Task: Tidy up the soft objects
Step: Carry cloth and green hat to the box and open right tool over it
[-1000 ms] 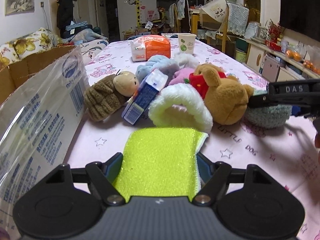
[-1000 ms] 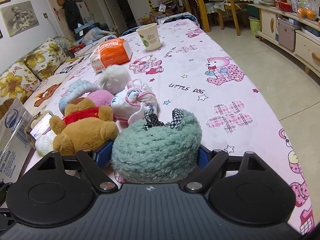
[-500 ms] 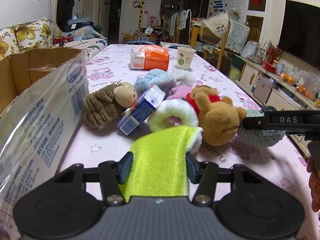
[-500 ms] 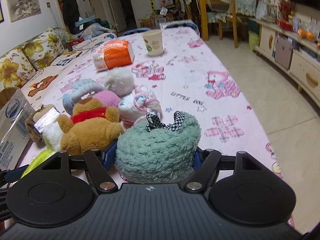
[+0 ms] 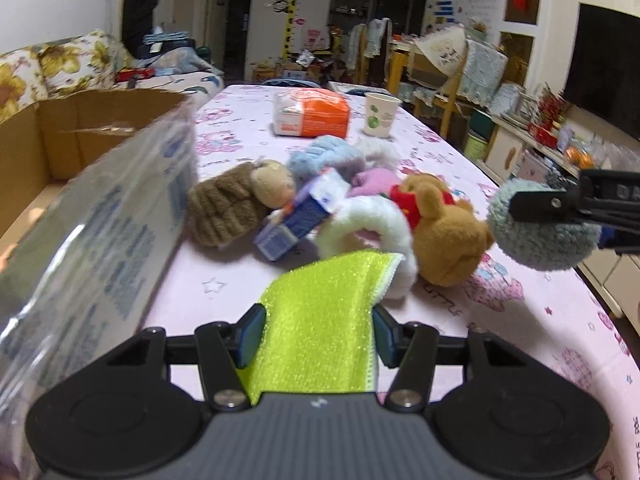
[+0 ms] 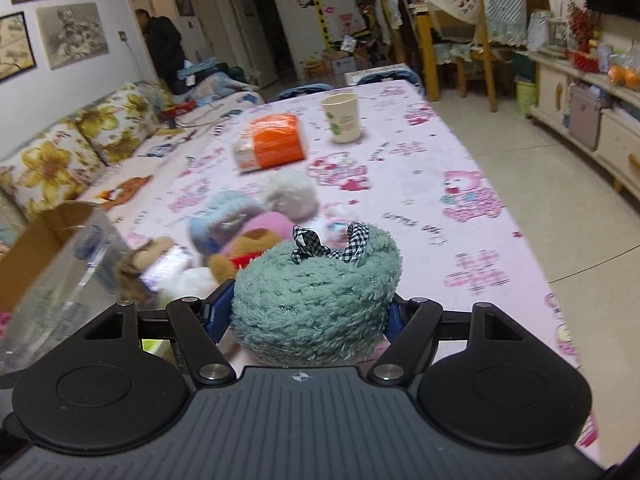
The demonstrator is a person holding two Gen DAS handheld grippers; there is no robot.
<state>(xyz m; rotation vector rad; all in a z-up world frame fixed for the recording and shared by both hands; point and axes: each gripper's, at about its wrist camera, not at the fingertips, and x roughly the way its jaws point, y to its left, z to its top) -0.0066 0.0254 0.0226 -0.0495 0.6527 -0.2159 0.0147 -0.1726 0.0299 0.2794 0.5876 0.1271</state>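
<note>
My left gripper [image 5: 318, 334] is shut on a yellow-green sponge cloth [image 5: 320, 316], held above the pink tablecloth. My right gripper [image 6: 310, 312] is shut on a fluffy teal scrunchie [image 6: 316, 300] with a checked bow; the scrunchie also shows at the right of the left wrist view [image 5: 540, 228], lifted off the table. A pile of soft things lies mid-table: a brown teddy [image 5: 444, 232], a white fluffy ring [image 5: 372, 232], a brown knitted doll [image 5: 232, 204], a blue scrunchie [image 5: 324, 156] and a pink one [image 5: 376, 180]. A cardboard box [image 5: 100, 168] stands open at the left.
A small blue carton [image 5: 300, 216] lies in the pile. An orange-and-white pack [image 5: 312, 118] and a paper cup [image 5: 378, 114] stand farther back. The table edge runs along the right, with floor and cabinets beyond. A sofa and a person are at the back left.
Both grippers have risen with their loads. The teal scrunchie has lifted off the table, and the left gripper has shifted toward the box.
</note>
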